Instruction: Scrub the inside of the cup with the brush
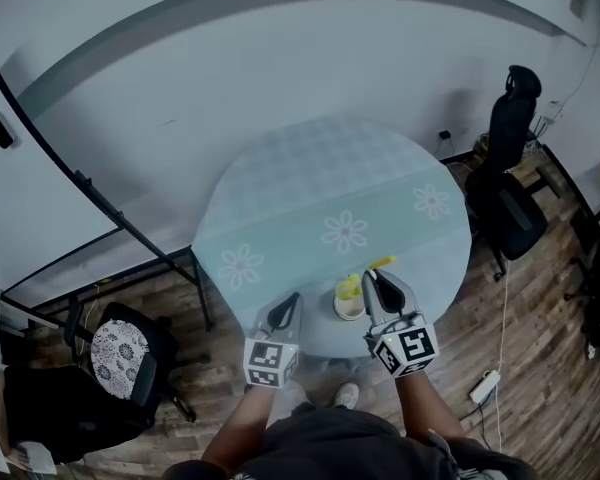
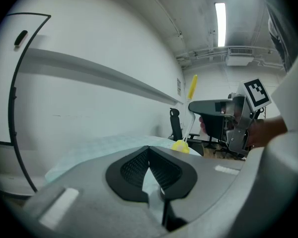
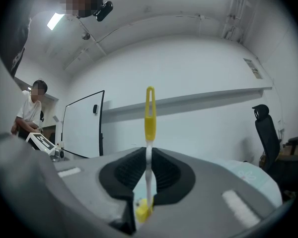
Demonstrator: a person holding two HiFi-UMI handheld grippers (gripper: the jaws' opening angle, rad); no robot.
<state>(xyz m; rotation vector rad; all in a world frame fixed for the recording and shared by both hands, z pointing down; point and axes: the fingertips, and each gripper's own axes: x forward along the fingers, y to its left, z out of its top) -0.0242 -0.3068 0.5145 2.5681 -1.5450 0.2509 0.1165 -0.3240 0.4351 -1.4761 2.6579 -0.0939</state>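
Note:
A small white cup (image 1: 349,308) stands near the front edge of the round table (image 1: 280,218), with the brush's yellow head (image 1: 348,287) at its mouth. My right gripper (image 1: 375,283) is shut on the brush (image 3: 149,118). The thin white stem is pinched between the pads, and the yellow handle end sticks up past the jaws. My left gripper (image 1: 285,308) hovers left of the cup, shut with nothing between its pads (image 2: 149,148). In the left gripper view the brush head (image 2: 180,146) shows beside the right gripper (image 2: 218,110); the cup itself is hidden.
A light blue flowered cloth covers the table. A black office chair (image 1: 510,168) stands at the right, a patterned-seat chair (image 1: 120,353) at the lower left. A whiteboard frame (image 1: 80,183) leans at the left. A power strip (image 1: 483,386) lies on the floor. A person (image 3: 29,113) stands far off.

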